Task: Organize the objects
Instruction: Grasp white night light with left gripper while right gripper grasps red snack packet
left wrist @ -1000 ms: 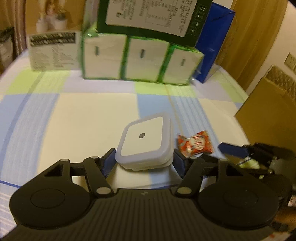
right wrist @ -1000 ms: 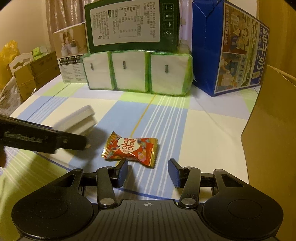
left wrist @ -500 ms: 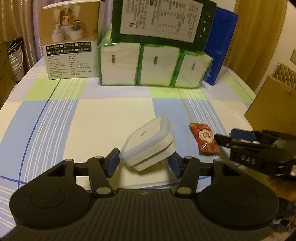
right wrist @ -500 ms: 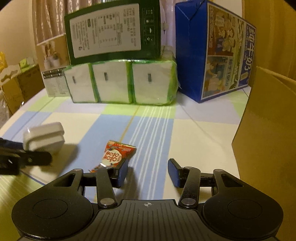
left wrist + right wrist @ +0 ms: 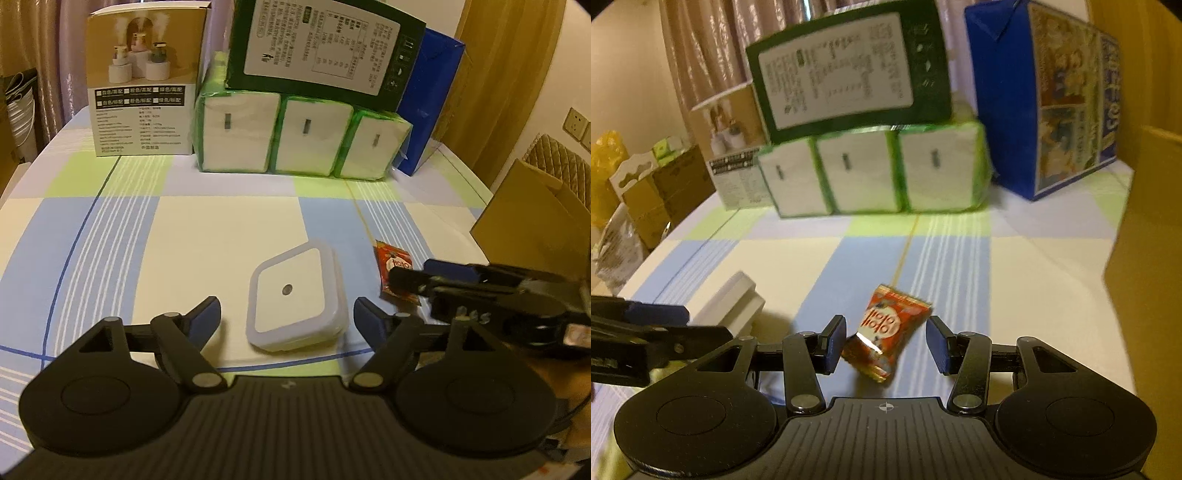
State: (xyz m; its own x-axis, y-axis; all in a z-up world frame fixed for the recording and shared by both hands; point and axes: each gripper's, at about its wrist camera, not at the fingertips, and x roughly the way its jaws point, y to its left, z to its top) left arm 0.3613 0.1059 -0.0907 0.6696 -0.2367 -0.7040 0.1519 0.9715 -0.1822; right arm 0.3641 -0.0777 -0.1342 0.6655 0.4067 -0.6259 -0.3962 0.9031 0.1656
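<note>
Left wrist view: my left tongs [image 5: 287, 318] have just released the white square plastic night-light [image 5: 295, 300] onto the desk [image 5: 207, 236]; my open right tongs [image 5: 886, 343] now straddle the red foil candy packet [image 5: 884, 332].

Warm, dim yellowish indoor light tints both views. The right wrist view is smeared by motion blur, worst on the green box [image 5: 849, 70] and the blue carton [image 5: 1045, 96] beside it; the candy wrapper [image 5: 886, 328] in front of that box shows a small glare spot. Fisheye bending curves the tablecloth [image 5: 221, 236] edges, and corners go black.
</note>
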